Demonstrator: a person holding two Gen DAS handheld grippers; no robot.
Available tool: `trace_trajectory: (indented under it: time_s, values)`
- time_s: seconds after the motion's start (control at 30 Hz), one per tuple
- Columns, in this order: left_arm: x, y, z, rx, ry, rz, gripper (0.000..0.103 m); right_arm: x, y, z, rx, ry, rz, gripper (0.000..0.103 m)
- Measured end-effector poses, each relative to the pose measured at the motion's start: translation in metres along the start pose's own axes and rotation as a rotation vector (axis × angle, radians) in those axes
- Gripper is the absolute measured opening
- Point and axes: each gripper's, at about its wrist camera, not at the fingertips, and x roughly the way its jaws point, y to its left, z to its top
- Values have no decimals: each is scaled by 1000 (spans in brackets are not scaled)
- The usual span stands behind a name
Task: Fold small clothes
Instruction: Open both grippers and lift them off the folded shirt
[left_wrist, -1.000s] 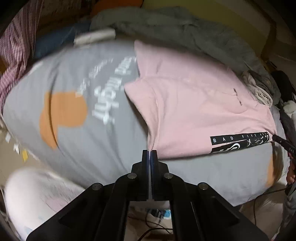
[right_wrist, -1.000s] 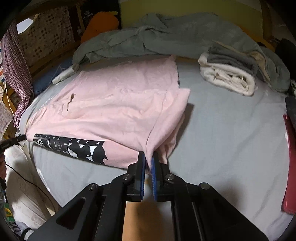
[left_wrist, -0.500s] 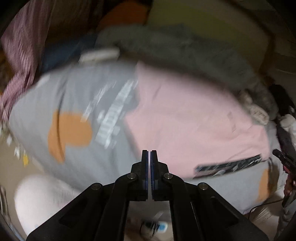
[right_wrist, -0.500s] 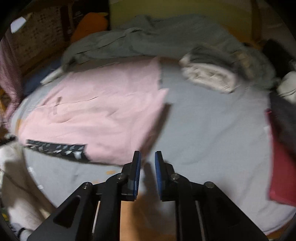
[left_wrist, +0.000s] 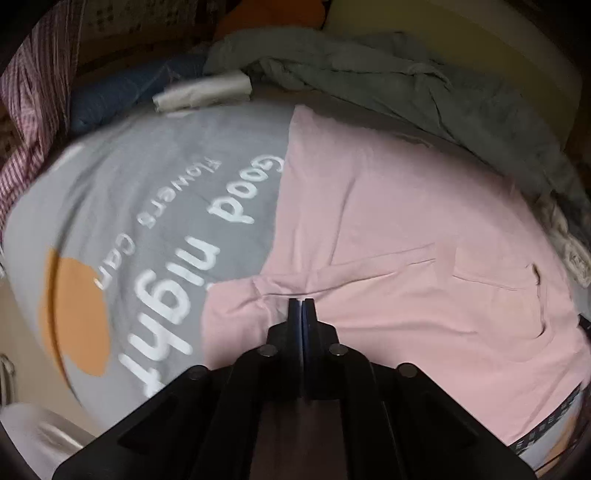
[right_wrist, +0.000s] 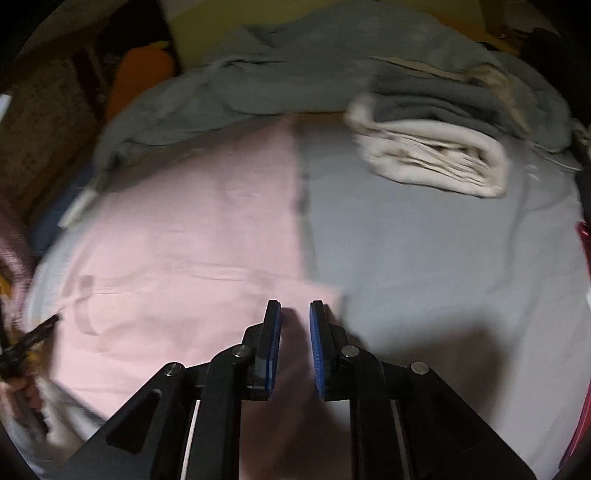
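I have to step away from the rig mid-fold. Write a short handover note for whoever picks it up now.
Left gripper: shut, holds nothing, above the pink shirt.
Right gripper: jaws apart, empty, over the shirt's near right corner.
Pink shirt lies flat on the grey sheet, both sides folded in.
Folded clothes sit at the far right.
Left: fold the shirt across, then stack it.

Both grippers, left gripper (left_wrist: 302, 303) and right gripper (right_wrist: 294, 308), no longer pinch the pink shirt's (left_wrist: 388, 229) front corners, which now lie folded onto it, right jaws parted.
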Motion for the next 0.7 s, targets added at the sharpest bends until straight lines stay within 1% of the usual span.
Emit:
trace_trajectory:
  time_s: [0.03, 0.07, 0.1, 0.17, 0.2, 0.23, 0.3, 0.33, 0.4, 0.43, 0.47, 0.5, 0.53, 0.6, 0.63, 0.67, 0.7]
  values:
    - [-1, -3, 0, 20, -7, 11, 3, 1, -7, -3, 8, -19, -1, 16]
    - [-4, -4, -3, 17, -26, 11, 3, -2, -13, -5, 21, -40, -3, 16]
    - [-10, -3, -5, 4, -60, -9, 3, -8, -17, -6, 43, -68, -22, 16]
    - [-34, -1, -8, -16, -157, -94, 5, -23, -16, -9, 55, -128, -42, 16]
    - [-44, -6, -10, 7, -186, -128, 6, -32, -13, -11, 53, -147, -27, 16]
    - [-57, -16, -15, 53, -217, -164, 8, -41, -6, -12, 47, -161, 10, 16]
    - [-74, -33, -28, 111, -260, -214, 10, -61, 17, -21, 10, -196, 117, 16]
    - [-81, -40, -39, 114, -296, -242, 10, -66, 32, -25, -20, -204, 160, 16]
    - [-90, -50, -59, 62, -370, -268, 10, -73, 65, -39, -83, -226, 193, 16]
    - [-89, -55, -64, 42, -366, -298, 10, -74, 79, -48, -105, -238, 199, 16]
    - [-87, -60, -71, 25, -351, -334, 10, -73, 91, -55, -126, -248, 198, 16]
    - [-84, -66, -78, 16, -336, -369, 10, -72, 104, -64, -146, -268, 174, 16]
    - [-80, -74, -86, 22, -326, -382, 10, -73, 113, -75, -155, -312, 113, 16]
    - [-76, -86, -103, 48, -320, -376, 10, -83, 129, -107, -199, -455, -3, 16]
    - [-75, -92, -112, 69, -323, -376, 10, -84, 134, -117, -210, -470, -23, 16]
    - [-75, -99, -120, 109, -338, -361, 10, -82, 136, -126, -202, -457, -27, 16]
    - [-73, -105, -126, 161, -360, -332, 10, -77, 135, -133, -181, -415, 23, 16]
